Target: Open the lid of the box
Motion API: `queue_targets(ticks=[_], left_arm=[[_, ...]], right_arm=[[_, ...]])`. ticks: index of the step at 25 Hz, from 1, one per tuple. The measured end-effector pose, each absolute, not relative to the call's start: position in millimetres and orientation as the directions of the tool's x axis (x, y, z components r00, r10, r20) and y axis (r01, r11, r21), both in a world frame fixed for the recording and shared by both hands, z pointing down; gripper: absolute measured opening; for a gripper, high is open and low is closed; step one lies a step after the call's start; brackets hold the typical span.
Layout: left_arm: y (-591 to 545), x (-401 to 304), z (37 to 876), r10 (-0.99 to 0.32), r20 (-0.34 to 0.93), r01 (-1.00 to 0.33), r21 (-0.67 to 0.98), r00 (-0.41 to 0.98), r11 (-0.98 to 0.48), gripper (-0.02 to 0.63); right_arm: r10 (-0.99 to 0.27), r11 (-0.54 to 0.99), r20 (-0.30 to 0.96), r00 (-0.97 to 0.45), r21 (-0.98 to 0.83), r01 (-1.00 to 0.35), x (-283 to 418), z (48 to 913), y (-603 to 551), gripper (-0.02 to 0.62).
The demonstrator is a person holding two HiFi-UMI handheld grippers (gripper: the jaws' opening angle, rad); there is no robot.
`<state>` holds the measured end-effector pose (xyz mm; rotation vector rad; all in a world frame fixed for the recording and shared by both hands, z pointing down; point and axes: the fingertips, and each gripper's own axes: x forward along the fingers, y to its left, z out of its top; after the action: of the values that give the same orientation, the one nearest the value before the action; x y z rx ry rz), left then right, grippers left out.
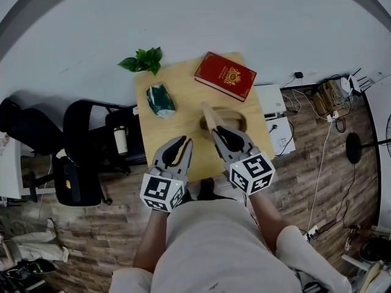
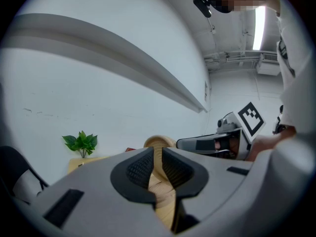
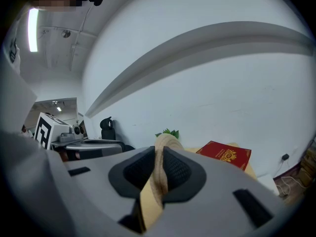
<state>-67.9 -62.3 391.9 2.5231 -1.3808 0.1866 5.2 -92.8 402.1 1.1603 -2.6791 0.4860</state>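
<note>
Red book [image 1: 225, 75] at table's [image 1: 177, 124] far right corner, plant [image 1: 143, 60] far left, right gripper [image 1: 215, 130] clamping wooden lid [image 1: 208, 112] over oval box [image 1: 239, 119], left gripper [image 1: 183, 141] seemingly released.

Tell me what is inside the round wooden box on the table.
The visible part of the box looks bare. The tilted lid, clamped by the right gripper, hides its left side; the gripper covers its near edge.

Bright, even light — fisheye bending, dark vignetted corners.
</note>
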Motion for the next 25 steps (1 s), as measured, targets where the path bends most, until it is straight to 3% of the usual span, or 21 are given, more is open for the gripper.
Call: queue_targets(ticks=[25], left_arm=[[-63.7,-70.9,393.5,-0.81,0.24,-0.844,0.179,0.536,-0.505,0.02]], right_arm=[[-0.671,0.643,0.285,-0.685,-0.237,-0.728,8.9,404.3,-92.4,0.052]])
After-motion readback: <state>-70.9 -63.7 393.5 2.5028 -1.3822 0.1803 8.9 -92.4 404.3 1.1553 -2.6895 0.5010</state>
